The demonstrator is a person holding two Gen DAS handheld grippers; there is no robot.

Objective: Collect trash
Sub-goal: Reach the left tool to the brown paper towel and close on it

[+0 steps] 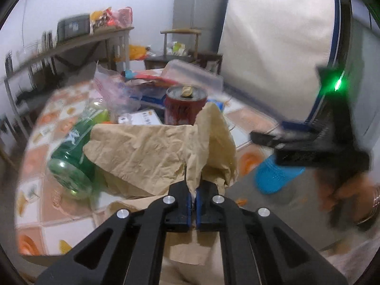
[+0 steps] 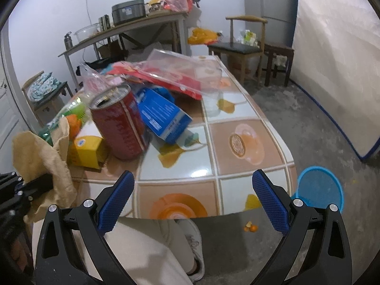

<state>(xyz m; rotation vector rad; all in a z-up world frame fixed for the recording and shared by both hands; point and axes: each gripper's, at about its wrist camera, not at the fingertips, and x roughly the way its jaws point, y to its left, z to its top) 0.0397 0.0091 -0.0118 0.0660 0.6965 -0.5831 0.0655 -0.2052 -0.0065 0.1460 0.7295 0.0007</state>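
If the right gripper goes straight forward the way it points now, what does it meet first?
Probably the near edge of the tiled table: the open right gripper points at bare tiles there. The red can stands left of that line, though depth is unclear.

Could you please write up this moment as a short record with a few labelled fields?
Setting: tiled table cluttered with trash
Left gripper: shut on brown paper bag, held at the table's near edge
Right gripper: open, empty, over the table's near edge
Red can: upright, top opened
Green bottle: lying on its side beside the bag
Blue carton: tipped over, next to the can
Yellow box: beside the can
Floor: blue bin by the table corner
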